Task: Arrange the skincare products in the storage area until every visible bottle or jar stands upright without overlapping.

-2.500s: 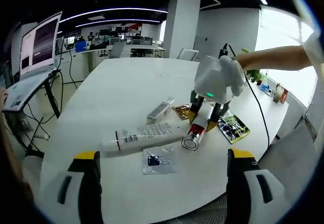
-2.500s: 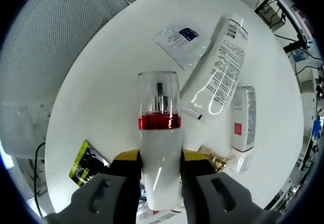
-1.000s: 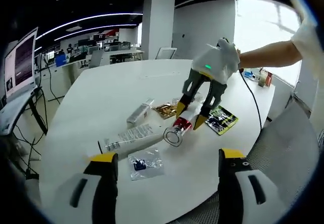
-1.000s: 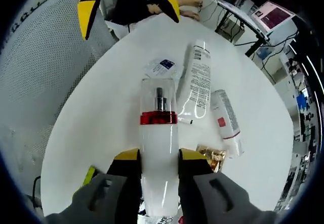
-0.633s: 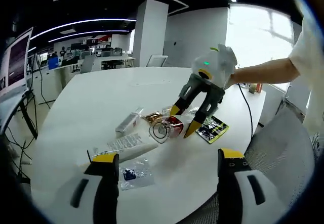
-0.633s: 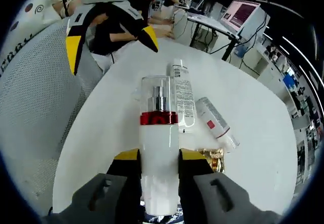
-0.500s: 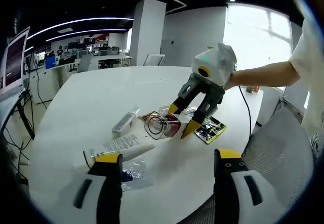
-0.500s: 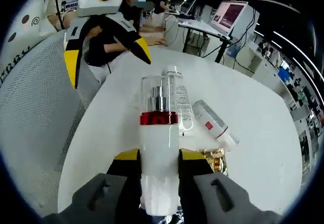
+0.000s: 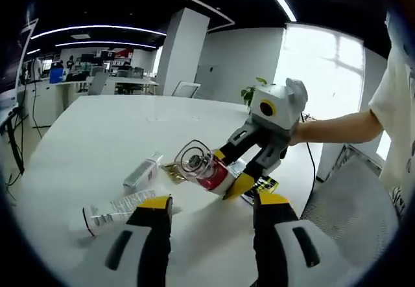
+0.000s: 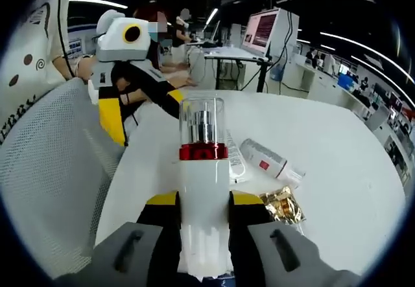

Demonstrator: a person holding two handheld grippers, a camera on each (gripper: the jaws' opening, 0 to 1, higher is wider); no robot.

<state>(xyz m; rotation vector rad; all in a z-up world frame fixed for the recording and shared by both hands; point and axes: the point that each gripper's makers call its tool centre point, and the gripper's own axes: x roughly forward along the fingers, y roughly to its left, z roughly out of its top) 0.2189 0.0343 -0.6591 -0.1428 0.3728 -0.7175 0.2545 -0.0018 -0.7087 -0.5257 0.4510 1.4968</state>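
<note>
Your right gripper (image 10: 204,212) is clamped on the white pump bottle (image 10: 203,190), held tilted above the surface (image 9: 78,131). Your left gripper (image 9: 211,203) hangs open, holding nothing. Beyond lie a long tube (image 9: 120,207), a short tube (image 10: 266,160) and a gold sachet (image 10: 283,206).

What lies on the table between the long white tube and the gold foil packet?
In the right gripper view, a shorter white tube with a red label lies between the long tube and the foil packet.

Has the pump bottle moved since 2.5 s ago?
Yes. The pump bottle, clamped in the right gripper, has lifted off the table and tipped toward upright, away from the white tube.
</note>
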